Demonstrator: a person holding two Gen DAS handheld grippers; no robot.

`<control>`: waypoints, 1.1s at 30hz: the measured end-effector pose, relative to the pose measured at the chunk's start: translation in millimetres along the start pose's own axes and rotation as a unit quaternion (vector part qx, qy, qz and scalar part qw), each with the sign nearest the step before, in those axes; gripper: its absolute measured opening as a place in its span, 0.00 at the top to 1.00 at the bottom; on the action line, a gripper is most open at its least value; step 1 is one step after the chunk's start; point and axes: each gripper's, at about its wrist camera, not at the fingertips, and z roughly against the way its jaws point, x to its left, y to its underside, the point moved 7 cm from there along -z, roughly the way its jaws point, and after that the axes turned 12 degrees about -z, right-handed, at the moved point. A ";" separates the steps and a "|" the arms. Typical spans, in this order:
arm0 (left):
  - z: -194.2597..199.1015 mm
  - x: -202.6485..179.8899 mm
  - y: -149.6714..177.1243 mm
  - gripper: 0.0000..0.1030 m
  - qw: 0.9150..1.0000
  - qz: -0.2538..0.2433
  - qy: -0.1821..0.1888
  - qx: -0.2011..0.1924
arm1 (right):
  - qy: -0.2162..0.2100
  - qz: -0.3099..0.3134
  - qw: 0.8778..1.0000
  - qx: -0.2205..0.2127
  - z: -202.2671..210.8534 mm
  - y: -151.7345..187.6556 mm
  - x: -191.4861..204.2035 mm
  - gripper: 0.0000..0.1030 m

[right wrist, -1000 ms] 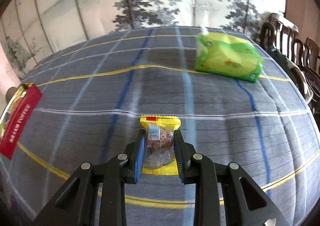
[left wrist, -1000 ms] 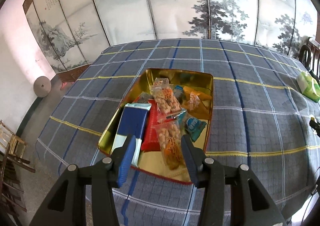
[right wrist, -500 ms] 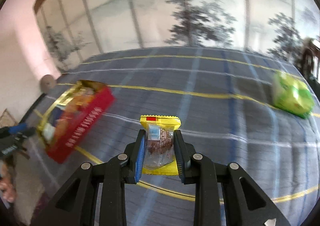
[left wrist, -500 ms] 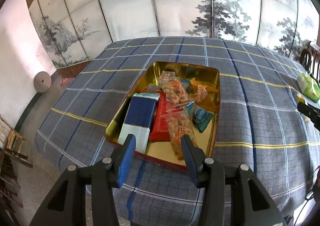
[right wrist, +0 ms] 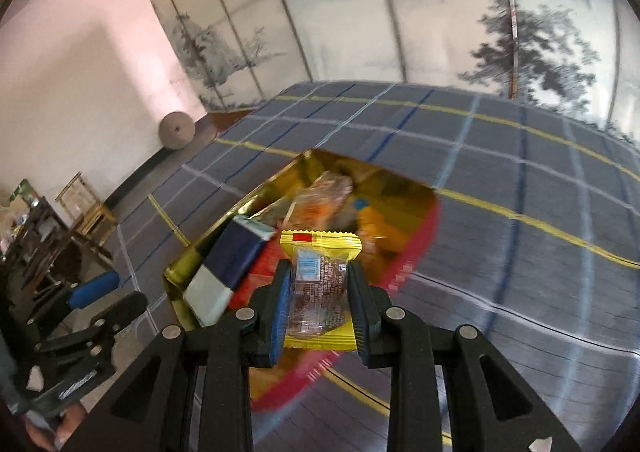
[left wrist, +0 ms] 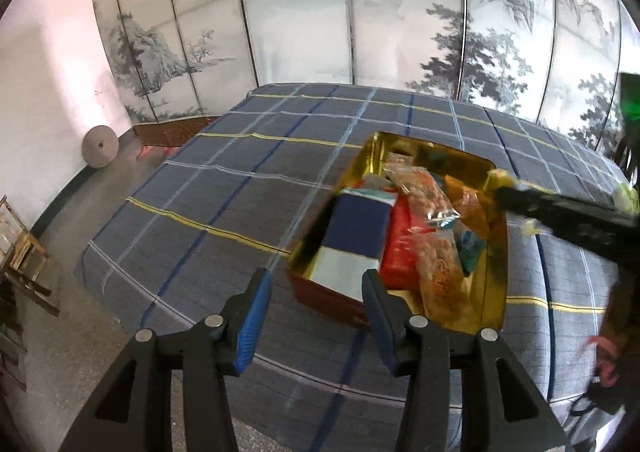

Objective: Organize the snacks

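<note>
A gold tin with red sides (left wrist: 498, 264) (right wrist: 416, 212) stands on the plaid tablecloth, holding a blue box (left wrist: 356, 224) (right wrist: 236, 252), a red pack (left wrist: 404, 248) and clear bags of snacks (left wrist: 436, 272). My right gripper (right wrist: 320, 292) is shut on a yellow-edged snack packet (right wrist: 318, 292) and holds it above the tin's near edge; it also shows at the right in the left wrist view (left wrist: 496, 188). My left gripper (left wrist: 316, 316) is open and empty, just short of the tin's near left corner; it also shows at the lower left in the right wrist view (right wrist: 96, 288).
The blue-grey plaid tablecloth (left wrist: 224, 208) covers the table. A painted folding screen (left wrist: 360, 24) stands behind it. A round grey stone (left wrist: 100, 146) leans on the pink wall at left. Wooden furniture (right wrist: 48, 228) stands at the far left.
My right gripper has swung left with the packet from the open cloth to above the tin. My left gripper has shifted left, so the tin now lies to its right.
</note>
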 end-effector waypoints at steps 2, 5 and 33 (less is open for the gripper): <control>1.9 2.6 -1.5 0.53 1.000 0.000 0.004 -0.006 | -0.008 0.002 1.000 0.009 -15.6 0.2 9.9 0.75; 4.8 4.5 -4.6 0.53 1.000 -0.004 0.003 -0.015 | 0.000 0.011 1.000 0.013 -31.9 -1.7 20.5 0.72; 77.1 -12.2 -23.1 0.21 0.996 -0.014 0.038 -0.076 | 0.008 0.045 0.989 -0.141 135.3 47.0 30.6 0.41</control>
